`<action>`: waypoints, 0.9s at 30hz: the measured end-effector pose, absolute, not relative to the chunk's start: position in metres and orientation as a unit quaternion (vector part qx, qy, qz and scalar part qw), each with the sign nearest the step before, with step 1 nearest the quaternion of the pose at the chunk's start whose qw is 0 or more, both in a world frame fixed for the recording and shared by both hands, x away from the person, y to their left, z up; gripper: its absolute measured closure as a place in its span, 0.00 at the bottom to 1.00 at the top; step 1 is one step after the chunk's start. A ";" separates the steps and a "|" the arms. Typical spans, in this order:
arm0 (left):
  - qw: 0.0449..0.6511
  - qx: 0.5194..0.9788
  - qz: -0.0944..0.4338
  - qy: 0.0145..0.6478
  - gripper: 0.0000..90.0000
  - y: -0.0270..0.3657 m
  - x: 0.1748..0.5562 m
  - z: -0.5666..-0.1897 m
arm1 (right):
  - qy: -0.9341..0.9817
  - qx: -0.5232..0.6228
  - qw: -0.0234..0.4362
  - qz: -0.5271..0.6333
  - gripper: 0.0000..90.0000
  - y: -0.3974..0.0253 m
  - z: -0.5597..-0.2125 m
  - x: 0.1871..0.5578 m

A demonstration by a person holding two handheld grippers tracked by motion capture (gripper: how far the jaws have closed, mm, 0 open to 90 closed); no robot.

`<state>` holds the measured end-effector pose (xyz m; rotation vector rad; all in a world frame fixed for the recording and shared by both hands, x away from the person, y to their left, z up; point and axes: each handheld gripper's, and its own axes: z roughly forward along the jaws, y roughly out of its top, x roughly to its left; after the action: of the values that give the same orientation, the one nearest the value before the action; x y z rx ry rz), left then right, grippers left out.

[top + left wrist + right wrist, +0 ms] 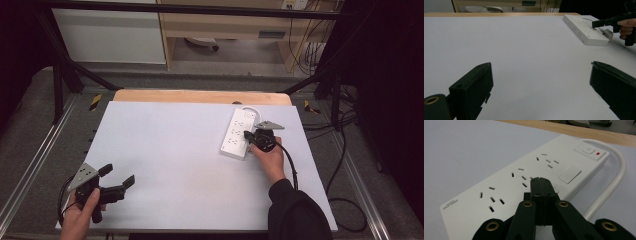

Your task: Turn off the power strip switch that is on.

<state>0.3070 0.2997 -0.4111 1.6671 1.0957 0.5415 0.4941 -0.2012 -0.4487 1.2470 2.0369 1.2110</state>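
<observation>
Power strip (239, 133) lies near the table's (165, 150) far right corner, switch end away. Right tool (248, 135), jaws pressed together and empty, pokes down at the strip's top, likely to press something. Left tool (119, 178) idles wide apart near the left front corner.

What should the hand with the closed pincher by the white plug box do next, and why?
Probably ease the right gripper forward toward the switch at the far end of the power strip. Its jaws are shut together, hovering over the sockets, so it looks set to press rather than grab. The left gripper waits open, far off.
</observation>
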 end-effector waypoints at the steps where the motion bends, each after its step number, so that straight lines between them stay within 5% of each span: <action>1: 0.512 0.693 0.225 0.455 0.05 0.300 0.307 -0.411 | 0.740 0.453 0.231 0.441 1.00 -0.201 -0.449 0.494; 27: 0.510 0.695 0.225 0.454 0.05 0.299 0.307 -0.411 | 0.738 0.451 0.238 0.442 1.00 -0.200 -0.450 0.491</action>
<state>0.3071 0.2993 -0.4112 1.6739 1.0937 0.5427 0.4909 -0.2000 -0.4503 1.2343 2.0230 1.2107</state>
